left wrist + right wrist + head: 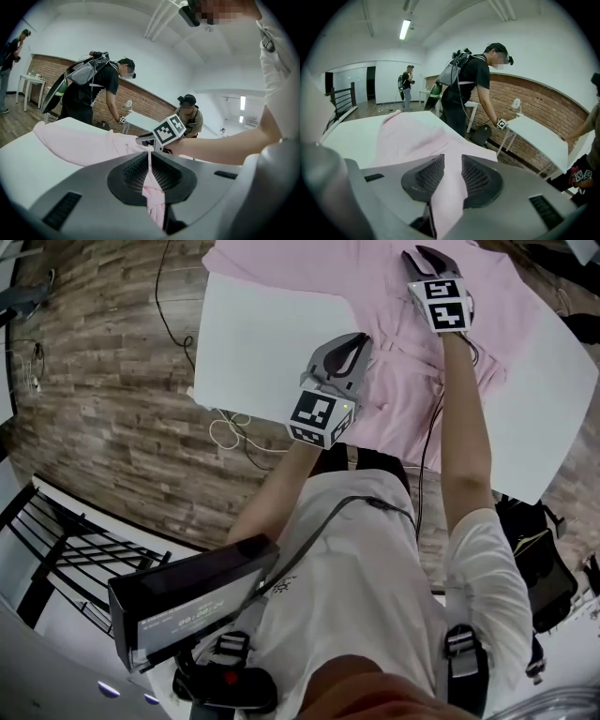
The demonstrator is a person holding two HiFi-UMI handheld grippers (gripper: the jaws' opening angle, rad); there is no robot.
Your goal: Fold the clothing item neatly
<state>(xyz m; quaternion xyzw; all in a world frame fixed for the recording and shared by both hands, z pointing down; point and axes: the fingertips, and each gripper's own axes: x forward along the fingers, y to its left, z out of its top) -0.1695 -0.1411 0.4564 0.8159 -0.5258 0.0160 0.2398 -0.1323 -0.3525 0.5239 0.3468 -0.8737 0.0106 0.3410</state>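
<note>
1. The pink shirt (403, 381) lay spread on the white table (253, 343). It looked soft, light and limp, so I judged its edges the best hold.
2. My left gripper (150, 164) was pressed together, pinching a bunched fold near the table's front edge.
3. My right gripper (452, 173), farther across the table, stood partly spread with cloth loose between the pads.

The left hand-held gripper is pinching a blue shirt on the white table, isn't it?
Not blue: the shirt is pink. The left gripper view shows the left hand-held gripper shut on a fold of pink cloth, and the rest of it lies on the white table.
</note>
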